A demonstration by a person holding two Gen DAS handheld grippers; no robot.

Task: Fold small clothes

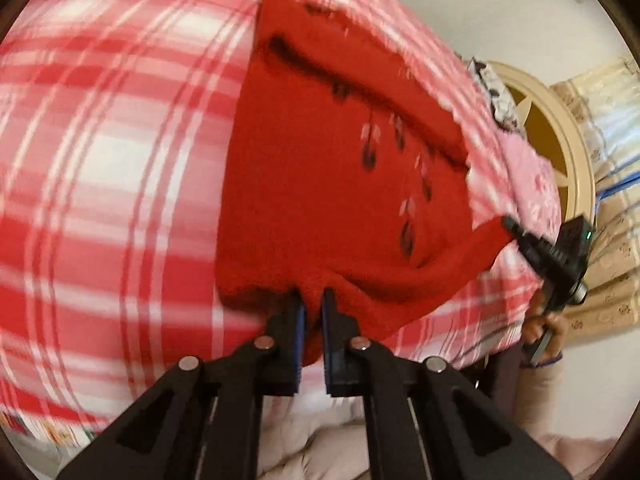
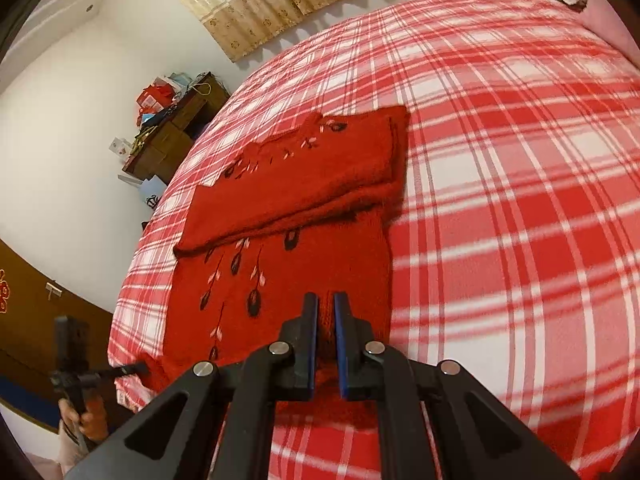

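Sweater (image 1: 332, 184) hem sits right at the tips of the left gripper (image 1: 314, 300) in the left wrist view: the fingers (image 1: 298, 320) are all but closed, and a fold of red knit is pinched between the blue pads at the near edge. From there the garment runs away ahead of the fingers, long axis along their line, across the red and white plaid bedspread (image 1: 100, 160). Off to the right of the fingers, the right gripper (image 1: 510, 225) grips the other near corner, which stretches into a taut point. This view is blurred.

In the right wrist view, the right gripper (image 2: 326, 308) is likewise nearly closed, with red knit bunched between its pads at the hem. The sweater (image 2: 304, 200) lies ahead of the fingers, fuzzy thick wool with dark and pink embroidered leaves, its far part already doubled over in a soft, rounded fold. The left gripper (image 2: 142, 368) shows low to the left, at the other hem corner.

Both grippers hold the near edge, so I judge the coming fold carries the hem forward, away from the fingers, towards the doubled part.
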